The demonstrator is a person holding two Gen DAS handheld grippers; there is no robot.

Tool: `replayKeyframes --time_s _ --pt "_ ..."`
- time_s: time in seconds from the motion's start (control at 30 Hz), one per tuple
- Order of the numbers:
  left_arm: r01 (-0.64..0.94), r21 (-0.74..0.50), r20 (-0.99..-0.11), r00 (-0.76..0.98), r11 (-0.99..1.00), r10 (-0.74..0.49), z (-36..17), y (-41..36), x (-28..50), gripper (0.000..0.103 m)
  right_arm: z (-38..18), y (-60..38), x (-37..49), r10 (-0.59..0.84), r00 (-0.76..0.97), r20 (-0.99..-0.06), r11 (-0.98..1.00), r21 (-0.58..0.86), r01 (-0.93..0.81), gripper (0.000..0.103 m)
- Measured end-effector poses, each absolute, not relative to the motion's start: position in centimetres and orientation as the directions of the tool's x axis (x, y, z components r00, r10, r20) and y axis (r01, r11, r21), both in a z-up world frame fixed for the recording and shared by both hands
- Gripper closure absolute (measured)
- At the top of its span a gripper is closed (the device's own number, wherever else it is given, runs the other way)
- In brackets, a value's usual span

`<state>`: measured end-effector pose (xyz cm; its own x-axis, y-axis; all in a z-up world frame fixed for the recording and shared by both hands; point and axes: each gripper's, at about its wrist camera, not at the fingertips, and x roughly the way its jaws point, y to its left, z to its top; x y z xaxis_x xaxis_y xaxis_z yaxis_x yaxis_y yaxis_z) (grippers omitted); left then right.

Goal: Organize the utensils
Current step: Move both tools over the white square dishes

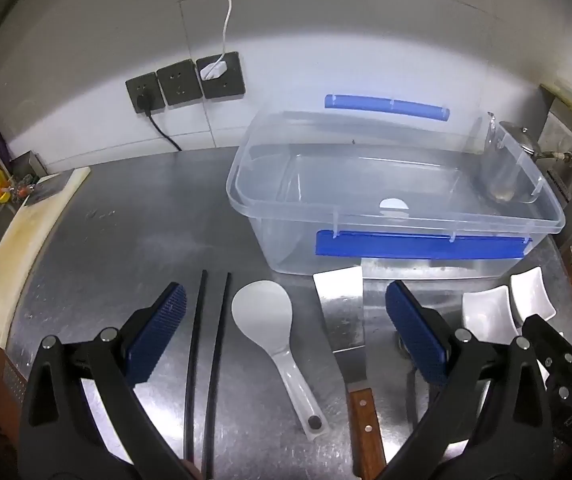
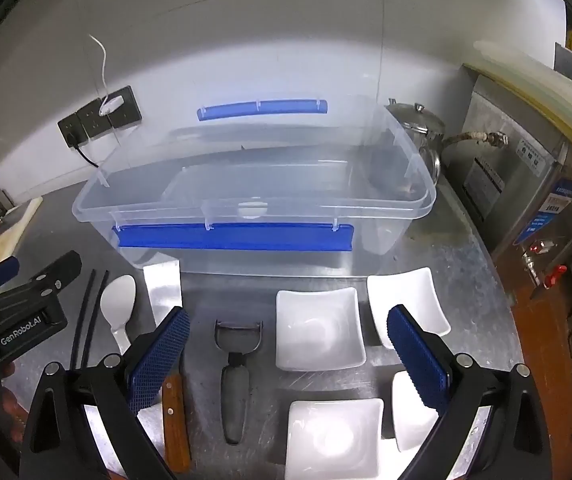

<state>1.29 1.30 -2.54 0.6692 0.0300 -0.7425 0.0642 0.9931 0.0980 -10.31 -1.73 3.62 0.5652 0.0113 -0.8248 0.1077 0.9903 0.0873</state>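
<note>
Nothing has yet been placed in the clear plastic box [image 2: 254, 196], which stands open and empty at the far side of the steel tabletop [image 1: 134, 216], its lid [image 2: 286, 140] leaned back against the wall. The task appears to be at its very start.

The utensils are laid in a row along the near edge, just in front of the box. From left to right are seen a pair of black chopsticks [image 1: 206, 360], a white rice paddle [image 1: 264, 314], a steel scraper with a wooden handle [image 1: 342, 308], a dark peeler [image 2: 236, 364], and four small white square dishes [image 2: 320, 328].

The left hand-held gripper [image 1: 286, 332] is held above the chopsticks, paddle and scraper, released to its full width, with nothing grasped or touched. The right hand-held gripper [image 2: 286, 352] hangs over the peeler and dishes, likewise spread wide and empty.

A first pick is judged to be called for next. Since every utensil lies flat on the steel, a gripper would need to be lowered over one handle, lined up across it, and closed low enough to catch it. The thin chopsticks and flat scraper blade are likely to be the hardest to lift cleanly.
</note>
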Motion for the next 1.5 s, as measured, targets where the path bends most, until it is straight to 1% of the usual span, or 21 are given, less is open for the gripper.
replayKeyframes --time_s 0.27,0.7,1.3,1.5 --pt "0.066 0.11 -0.758 0.651 0.992 0.041 -2.9 1.4 1.6 0.007 3.0 -0.9 -9.7 0.015 0.549 -0.836 0.992 0.082 0.097 0.005" --pt "0.09 0.124 -0.77 0.637 0.988 0.039 -3.3 0.8 2.1 0.007 2.4 -0.6 -9.6 -0.011 0.527 -0.85 0.989 0.067 0.129 0.005" --pt "0.12 0.113 -0.787 0.617 0.986 0.015 -4.0 0.0 1.3 0.007 2.1 -0.8 -11.0 -0.043 0.508 -0.86 0.987 0.042 0.155 0.005" --pt "0.107 0.103 -0.796 0.605 0.989 0.017 -4.3 0.0 1.0 0.007 2.0 -0.9 -11.1 -0.045 0.501 -0.864 0.988 0.037 0.152 0.005"
